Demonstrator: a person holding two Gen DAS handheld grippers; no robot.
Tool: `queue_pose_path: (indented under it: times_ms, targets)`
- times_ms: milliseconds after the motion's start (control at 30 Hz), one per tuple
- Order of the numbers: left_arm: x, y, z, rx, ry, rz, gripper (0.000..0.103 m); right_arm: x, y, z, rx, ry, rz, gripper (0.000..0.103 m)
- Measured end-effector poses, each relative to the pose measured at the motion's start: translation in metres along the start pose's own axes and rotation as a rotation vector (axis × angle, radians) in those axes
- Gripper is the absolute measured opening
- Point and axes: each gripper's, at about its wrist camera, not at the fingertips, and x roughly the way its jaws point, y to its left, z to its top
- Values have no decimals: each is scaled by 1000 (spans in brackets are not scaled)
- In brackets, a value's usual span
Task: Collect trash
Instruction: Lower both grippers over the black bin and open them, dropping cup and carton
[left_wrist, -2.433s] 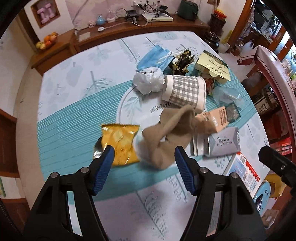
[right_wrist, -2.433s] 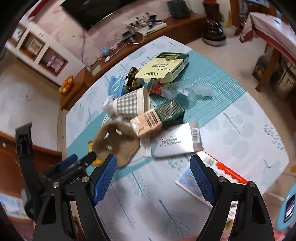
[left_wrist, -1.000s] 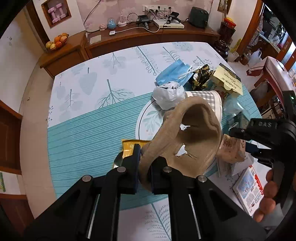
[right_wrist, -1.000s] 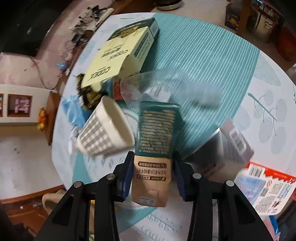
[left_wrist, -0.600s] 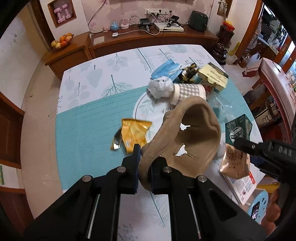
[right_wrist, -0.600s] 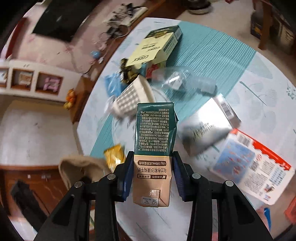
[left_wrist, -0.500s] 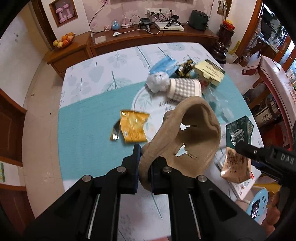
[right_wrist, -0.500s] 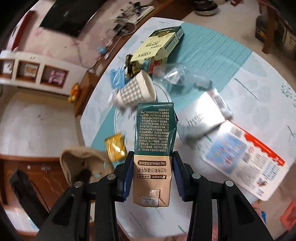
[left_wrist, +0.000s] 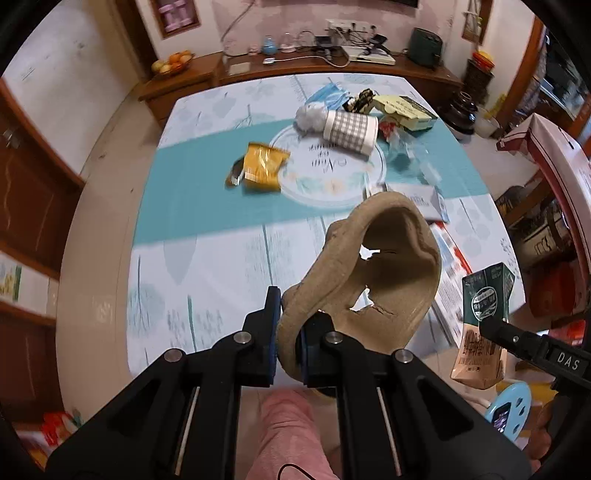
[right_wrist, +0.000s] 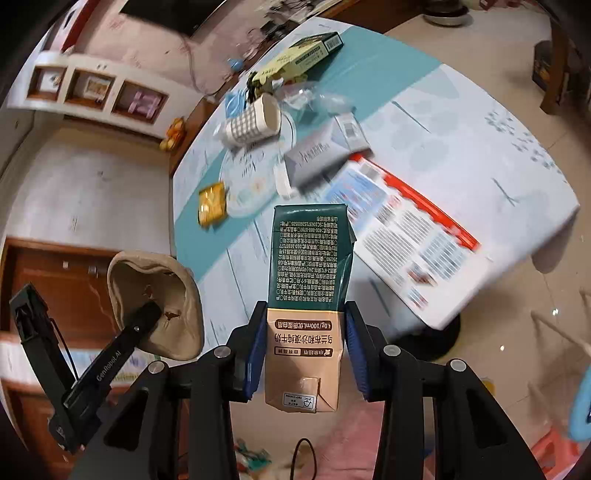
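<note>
My left gripper (left_wrist: 290, 328) is shut on a torn beige sock (left_wrist: 384, 266) and holds it in the air over the table's near edge. The sock also shows in the right wrist view (right_wrist: 155, 291). My right gripper (right_wrist: 303, 354) is shut on a green and tan milk carton (right_wrist: 308, 280), lifted clear of the table; it shows in the left wrist view (left_wrist: 484, 325). On the table lie a yellow snack wrapper (left_wrist: 262, 166), a checked paper cup (left_wrist: 351, 127), a white crumpled tissue (left_wrist: 310, 116), a blue face mask (left_wrist: 327, 96) and a yellow-green box (left_wrist: 402, 110).
A silver packet (right_wrist: 317, 155), a red and white leaflet (right_wrist: 402, 225) and a clear plastic bottle (left_wrist: 410, 151) lie on the right of the table (left_wrist: 221, 258). A wooden sideboard (left_wrist: 295, 70) stands behind. A blue stool (left_wrist: 509, 410) is at the near right.
Both grippers have drawn back toward the table's near edge with the sock and the carton held. The table items look farther away.
</note>
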Motion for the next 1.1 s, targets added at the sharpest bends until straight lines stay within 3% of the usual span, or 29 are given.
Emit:
queue_pose_path:
  times_ms: [300, 533, 767, 1100]
  targets:
    - [-11, -42, -107, -55, 62, -15, 7, -36, -52, -81, -177, 59, -53, 39]
    - [12, -82, -172, 5, 134, -26, 7, -24, -110, -134, -127, 100, -77, 39]
    - [69, -115, -221, 78, 189, -31, 7, 10, -179, -163, -52, 111, -137, 39]
    - [171, -145, -273, 166, 217, -73, 7, 92, -265, -170, 51, 95, -220, 39]
